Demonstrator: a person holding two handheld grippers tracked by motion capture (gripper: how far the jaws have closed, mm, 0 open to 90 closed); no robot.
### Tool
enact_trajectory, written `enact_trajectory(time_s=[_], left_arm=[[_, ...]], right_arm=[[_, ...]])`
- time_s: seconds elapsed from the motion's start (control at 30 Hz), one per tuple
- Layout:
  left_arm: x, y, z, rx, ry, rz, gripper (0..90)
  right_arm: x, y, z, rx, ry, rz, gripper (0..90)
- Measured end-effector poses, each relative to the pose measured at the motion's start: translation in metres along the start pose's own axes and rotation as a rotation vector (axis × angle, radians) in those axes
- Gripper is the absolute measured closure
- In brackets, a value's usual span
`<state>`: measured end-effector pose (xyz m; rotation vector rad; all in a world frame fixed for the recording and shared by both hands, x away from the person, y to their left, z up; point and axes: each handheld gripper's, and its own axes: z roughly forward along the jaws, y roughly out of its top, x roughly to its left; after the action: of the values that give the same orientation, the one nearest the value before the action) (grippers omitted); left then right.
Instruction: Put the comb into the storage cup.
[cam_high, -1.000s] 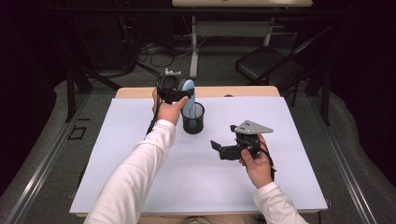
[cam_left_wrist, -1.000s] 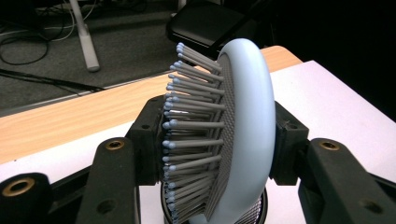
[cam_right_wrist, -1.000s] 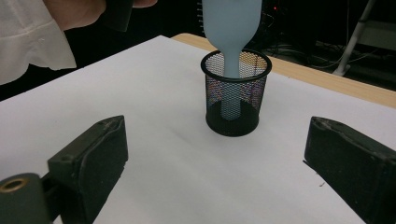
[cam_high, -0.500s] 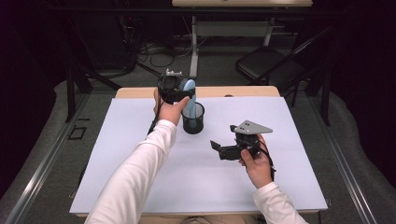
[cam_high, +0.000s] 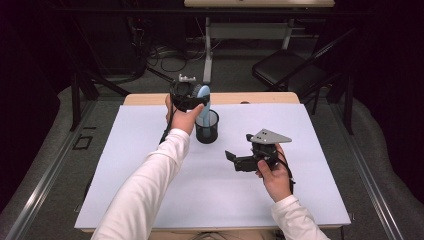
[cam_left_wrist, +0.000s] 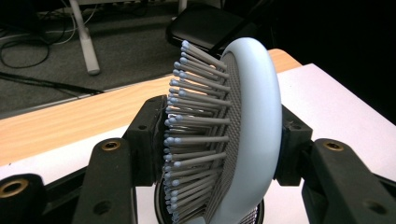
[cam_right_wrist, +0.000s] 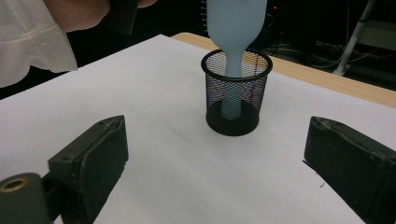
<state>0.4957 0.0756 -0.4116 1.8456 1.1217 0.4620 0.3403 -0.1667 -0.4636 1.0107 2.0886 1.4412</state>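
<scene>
White sheet (cam_high: 150, 190) over wood table (cam_high: 150, 98), dark room, chair (cam_high: 287, 75) behind. Left gripper (cam_high: 192, 95) clamps hairbrush (cam_left_wrist: 243, 130), handle down in mesh cup (cam_right_wrist: 236, 93). Right gripper (cam_high: 232, 157) jaws wide apart, holding nothing.

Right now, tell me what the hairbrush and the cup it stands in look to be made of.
Hairbrush: smooth pale blue body with a soft sheen, probably plastic; its grey bristles end in small rounded tips and sit in a finely dotted pad, maybe rubber. Cup: black mesh you can see through, with a solid rim and base, likely coated metal wire.
</scene>
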Motion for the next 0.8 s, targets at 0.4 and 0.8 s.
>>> enact_trajectory(time_s=[0.4,0.8], left_arm=[[-0.0027,-0.0009,0.0024,0.006,0.010,0.017,44.6],[-0.0040,-0.0016,0.0033,-0.001,0.005,-0.001,37.6]], right_arm=[[-0.0004,0.0000,-0.0002,-0.002,0.001,0.001,5.9],[-0.0004,0.0000,-0.0001,-0.002,0.001,-0.001,6.0]])
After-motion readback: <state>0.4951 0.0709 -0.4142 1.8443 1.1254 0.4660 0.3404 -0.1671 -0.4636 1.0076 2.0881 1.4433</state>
